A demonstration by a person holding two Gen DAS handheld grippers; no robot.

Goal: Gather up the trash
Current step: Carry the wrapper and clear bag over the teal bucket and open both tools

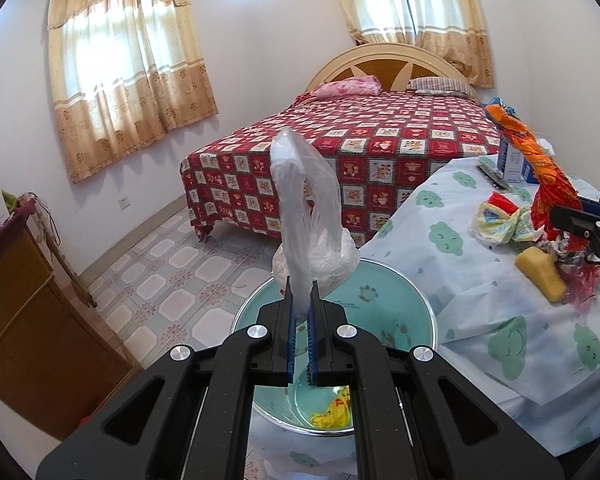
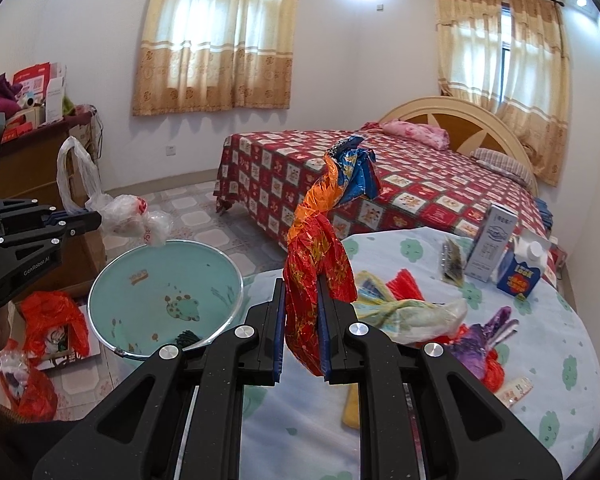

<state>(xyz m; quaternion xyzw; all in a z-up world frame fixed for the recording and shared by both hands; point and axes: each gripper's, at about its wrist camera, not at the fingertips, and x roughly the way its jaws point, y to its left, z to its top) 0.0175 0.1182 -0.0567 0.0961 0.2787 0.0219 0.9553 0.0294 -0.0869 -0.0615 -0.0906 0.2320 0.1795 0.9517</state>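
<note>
Left wrist view. My left tongs [image 1: 302, 304] are clamped on a clear plastic bag [image 1: 304, 224], whose twisted neck rises toward 12 o'clock out of the pads while its bulk sags just past the tips. The teal basin [image 1: 396, 304] lies directly beneath and ahead, from 6 to 1 o'clock of the tips, with a yellow scrap [image 1: 334, 414] already on its bottom. I judge this bag is over the mouth, so release is the nearer step here. The table [image 1: 520, 344] with its leftover litter spreads at 3 o'clock.

Right wrist view. My right tongs [image 2: 302, 304] pinch a red-orange foil wrapper [image 2: 320, 256], long axis upright, its blue end curling toward 1 o'clock. These tongs hang over the table [image 2: 540, 392] edge; the teal basin [image 2: 168, 280] sits at 9 to 10 o'clock of the tips, beside and lower. The left tongs [image 2: 96, 216] with the clear plastic bag [image 2: 112, 204] hover at the basin's far rim, so the left hand is nearer the drop.
</note>
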